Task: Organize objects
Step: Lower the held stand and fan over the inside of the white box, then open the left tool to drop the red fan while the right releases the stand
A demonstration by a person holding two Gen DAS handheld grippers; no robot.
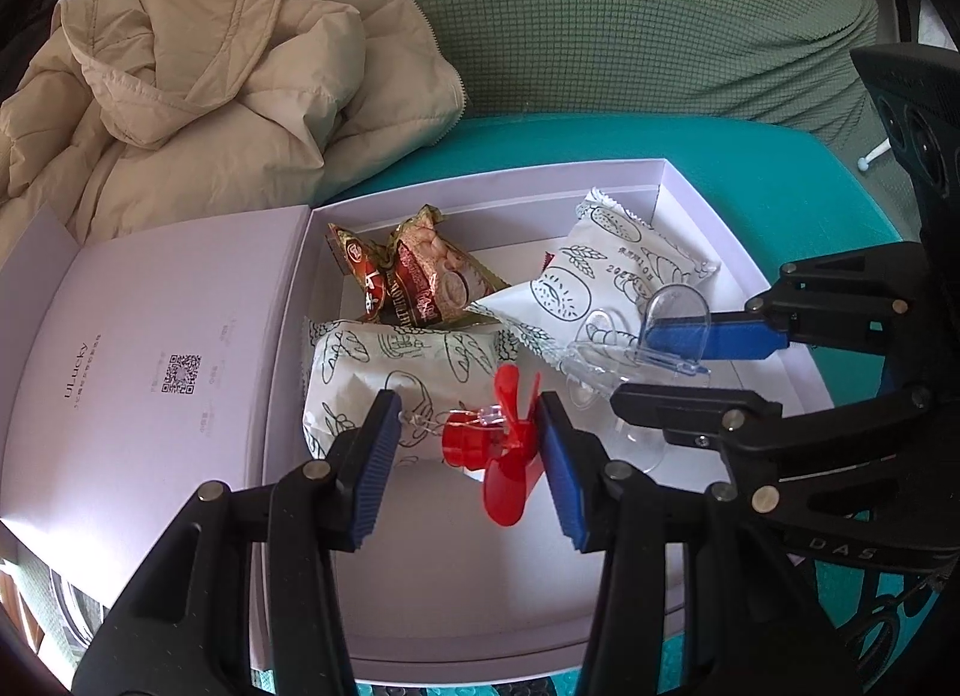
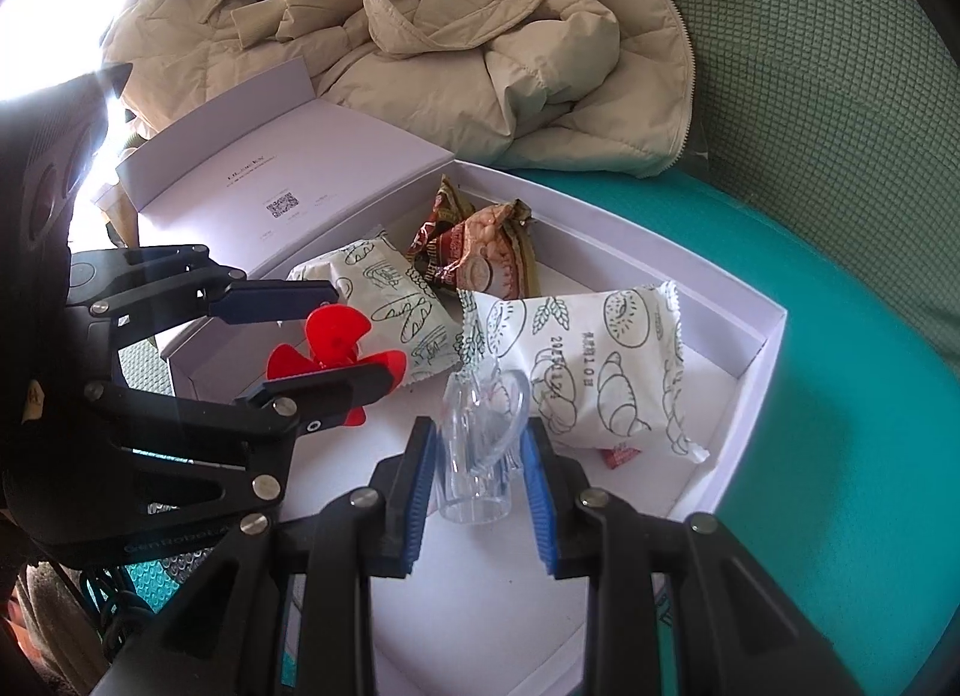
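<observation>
An open white box (image 1: 462, 606) (image 2: 744, 348) lies on a teal cushion. In it are two white bread-print packets (image 1: 384, 372) (image 2: 600, 372) and brown snack packets (image 1: 420, 276) (image 2: 480, 252). My left gripper (image 1: 471, 450) holds a red propeller toy (image 1: 498, 444) (image 2: 333, 351) between its blue pads over the box. My right gripper (image 2: 480, 468) is closed around a clear plastic cup piece (image 2: 480, 444) (image 1: 636, 348) over the box's right part.
The box lid (image 1: 150, 348) lies open to the left. A beige padded jacket (image 1: 198, 96) (image 2: 450, 36) is heaped behind the box against a green sofa back (image 1: 630, 18). Teal cushion (image 2: 828, 396) surrounds the box.
</observation>
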